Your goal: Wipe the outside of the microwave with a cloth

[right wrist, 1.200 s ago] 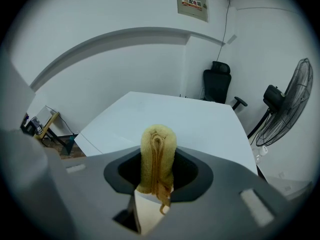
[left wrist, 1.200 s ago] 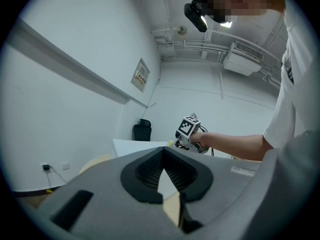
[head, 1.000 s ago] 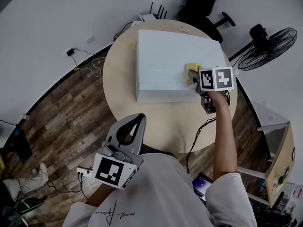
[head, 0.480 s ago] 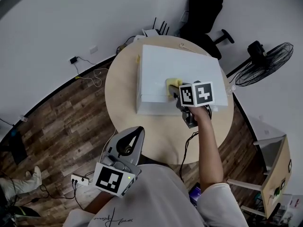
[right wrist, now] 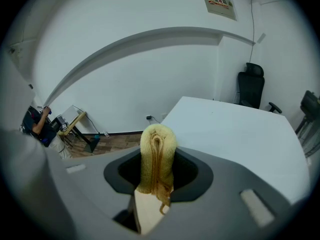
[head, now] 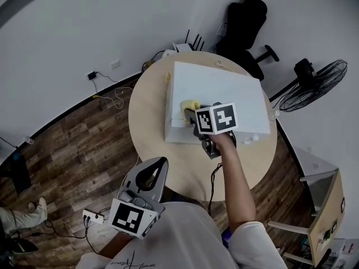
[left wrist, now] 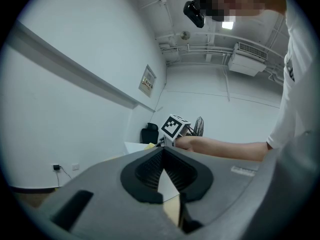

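My right tool (head: 197, 112) grips the yellow cloth (head: 188, 104) at the left edge of the microwave (head: 224, 91) top, frame centre. My left tool (head: 150, 175) is closed and empty, lower left. If I overshoot leftward, the cloth drags off the edge.

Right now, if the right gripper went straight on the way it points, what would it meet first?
Probably nothing close: the right gripper, shut on the cloth, points off the microwave toward the far wall.

A black office chair (head: 245, 15) and a fan (head: 314, 86) stand beside the round table (head: 147, 116).
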Motion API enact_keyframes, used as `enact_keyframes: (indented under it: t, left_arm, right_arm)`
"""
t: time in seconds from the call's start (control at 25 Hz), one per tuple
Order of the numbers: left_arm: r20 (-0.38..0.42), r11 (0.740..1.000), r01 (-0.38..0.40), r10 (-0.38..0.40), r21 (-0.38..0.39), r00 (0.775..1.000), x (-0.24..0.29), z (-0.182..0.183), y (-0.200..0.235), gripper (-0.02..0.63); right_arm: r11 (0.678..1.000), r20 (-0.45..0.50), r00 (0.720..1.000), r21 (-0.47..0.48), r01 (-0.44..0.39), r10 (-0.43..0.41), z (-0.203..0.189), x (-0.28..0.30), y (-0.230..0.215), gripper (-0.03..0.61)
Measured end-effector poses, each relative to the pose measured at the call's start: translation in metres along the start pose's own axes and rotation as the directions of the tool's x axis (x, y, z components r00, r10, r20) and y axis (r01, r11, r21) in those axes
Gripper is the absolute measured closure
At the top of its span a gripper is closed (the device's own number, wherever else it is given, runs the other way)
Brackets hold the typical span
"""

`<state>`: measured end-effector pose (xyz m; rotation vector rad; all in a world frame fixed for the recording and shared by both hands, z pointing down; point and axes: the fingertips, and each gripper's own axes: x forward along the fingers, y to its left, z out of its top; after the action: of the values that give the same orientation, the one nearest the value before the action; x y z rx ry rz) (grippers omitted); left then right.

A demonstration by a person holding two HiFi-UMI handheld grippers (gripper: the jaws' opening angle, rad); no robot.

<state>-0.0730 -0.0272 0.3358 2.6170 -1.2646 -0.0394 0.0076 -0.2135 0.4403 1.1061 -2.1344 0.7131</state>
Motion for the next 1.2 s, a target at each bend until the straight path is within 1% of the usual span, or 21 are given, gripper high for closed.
enact_keyframes:
  t: [0.2,0.32,0.48,0.6,0.76,0.92,1.2]
  left_arm:
    - [-0.006,1.000,-0.012,0.012,0.001,1.000,-0.006,0.004,0.001,0.624]
    - [-0.009,1.000,-0.015,0.015,0.012,1.000,-0.008,0.005,-0.002,0.624]
    - [-0.014,1.000,-0.029,0.029,0.010,0.999,-0.008,0.002,-0.004,0.624]
    - [-0.012,0.999,-0.041,0.041,0.014,0.999,-0.006,0.002,-0.007,0.624]
    - [0.002,0.998,-0.068,0.068,0.003,0.998,-0.001,0.001,-0.009,0.624]
    - [0.010,0.997,-0.076,0.076,0.016,0.997,0.007,0.000,-0.022,0.624]
    - [0.003,0.992,-0.116,0.116,0.040,0.993,0.009,-0.001,-0.036,0.624]
  right_arm:
    - [0.999,0.006,0.999,-0.017,-0.049,0.049,0.004,0.007,0.026,0.442]
    - [0.997,0.024,0.997,-0.026,-0.071,0.072,0.005,0.006,0.034,0.442]
    - [0.989,0.088,0.985,0.004,-0.149,0.148,0.007,-0.004,0.039,0.442]
    - [0.983,0.151,0.973,0.017,-0.182,0.177,0.010,-0.018,0.036,0.442]
    - [0.981,0.208,0.960,0.021,-0.193,0.185,0.006,-0.038,0.026,0.442]
    - [0.974,0.254,0.945,0.033,-0.222,0.207,-0.003,-0.063,0.018,0.442]
    - [0.982,0.316,0.932,-0.005,-0.186,0.178,-0.029,-0.107,-0.008,0.442]
